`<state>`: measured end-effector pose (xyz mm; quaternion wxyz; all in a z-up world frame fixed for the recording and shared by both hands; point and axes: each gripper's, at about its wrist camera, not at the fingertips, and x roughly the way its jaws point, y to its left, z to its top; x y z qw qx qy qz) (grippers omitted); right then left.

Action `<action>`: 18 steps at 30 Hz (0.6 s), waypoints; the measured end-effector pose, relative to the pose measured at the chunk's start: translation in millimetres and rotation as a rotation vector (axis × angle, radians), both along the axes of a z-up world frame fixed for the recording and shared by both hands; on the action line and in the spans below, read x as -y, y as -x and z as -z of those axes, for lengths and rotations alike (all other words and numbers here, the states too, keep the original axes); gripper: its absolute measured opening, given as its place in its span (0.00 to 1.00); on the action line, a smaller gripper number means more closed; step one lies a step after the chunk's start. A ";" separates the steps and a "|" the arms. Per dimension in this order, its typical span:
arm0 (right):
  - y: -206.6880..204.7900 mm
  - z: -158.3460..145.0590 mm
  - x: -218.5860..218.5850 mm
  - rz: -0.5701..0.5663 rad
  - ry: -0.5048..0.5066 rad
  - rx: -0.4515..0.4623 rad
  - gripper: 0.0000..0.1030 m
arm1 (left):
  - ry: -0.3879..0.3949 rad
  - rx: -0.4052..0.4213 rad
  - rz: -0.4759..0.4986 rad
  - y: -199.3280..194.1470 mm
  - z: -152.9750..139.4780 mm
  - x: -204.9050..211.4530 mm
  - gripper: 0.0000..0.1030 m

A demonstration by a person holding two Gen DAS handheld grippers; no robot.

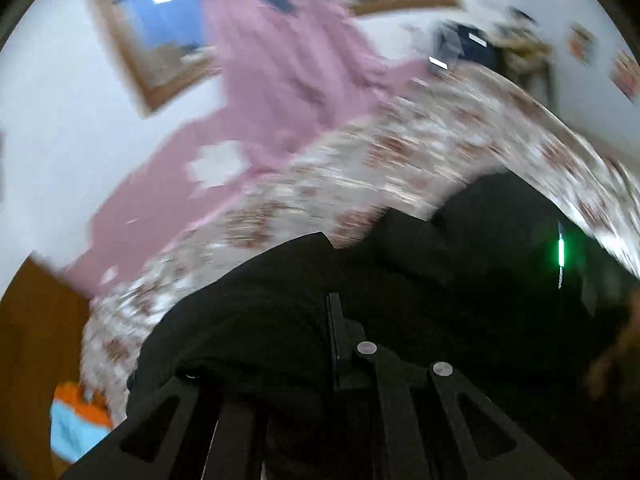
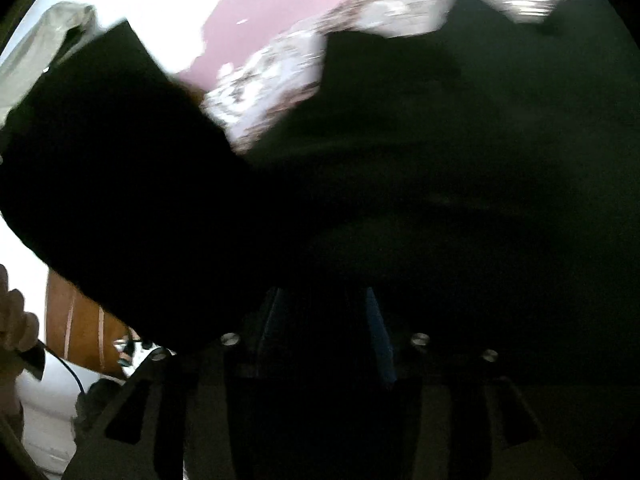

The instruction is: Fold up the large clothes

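A large black garment (image 1: 460, 280) lies over a floral bedspread (image 1: 400, 152), all blurred by motion. My left gripper (image 1: 334, 312) is shut, its fingers pressed together with black cloth bunched against their left side and draped over the frame. In the right wrist view the same black garment (image 2: 440, 140) fills most of the picture, and a darker fold of it (image 2: 120, 180) hangs across the left. My right gripper (image 2: 326, 312) is low over the cloth with its jaws apart. The gap between them is too dark to show cloth.
Pink cloth (image 1: 280, 80) spreads beyond the bedspread, under a framed picture (image 1: 152, 40) on the white wall. A green light (image 1: 561, 248) glows on a dark device at right. Wooden furniture (image 1: 36, 340) and an orange and blue item (image 1: 76, 420) sit lower left. A hand (image 2: 12, 320) shows at the left edge.
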<state>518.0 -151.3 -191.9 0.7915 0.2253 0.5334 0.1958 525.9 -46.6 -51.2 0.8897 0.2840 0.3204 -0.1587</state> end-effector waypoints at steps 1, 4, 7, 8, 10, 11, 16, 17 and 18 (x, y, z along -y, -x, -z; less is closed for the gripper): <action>9.4 -3.8 27.7 0.032 0.035 -0.012 0.39 | -0.046 -0.038 0.072 4.5 22.9 26.3 0.08; 29.6 -12.8 88.3 0.110 0.102 -0.041 0.42 | -0.188 -0.125 0.207 21.8 87.6 77.0 0.08; 39.7 -27.1 126.2 0.117 0.130 -0.044 0.42 | -0.325 -0.174 0.322 56.3 136.3 113.6 0.11; 40.3 -31.4 131.1 0.101 0.136 -0.045 0.42 | -0.363 -0.156 0.340 68.6 144.7 121.2 0.13; 42.1 -43.3 137.8 0.052 0.159 -0.035 0.42 | -0.394 -0.140 0.351 86.0 150.7 128.4 0.15; 42.9 -47.1 137.4 0.034 0.167 -0.034 0.44 | -0.393 -0.143 0.349 92.4 151.6 128.3 0.15; 13.4 -67.1 159.1 -0.013 0.161 -0.042 0.53 | -0.586 -0.024 0.405 127.0 168.2 137.7 0.16; 11.1 -66.9 160.5 -0.022 0.168 -0.043 0.53 | -0.612 -0.014 0.416 130.0 170.3 139.7 0.17; 9.1 -67.7 158.7 -0.030 0.169 -0.044 0.53 | -0.644 -0.008 0.427 132.6 174.9 143.4 0.17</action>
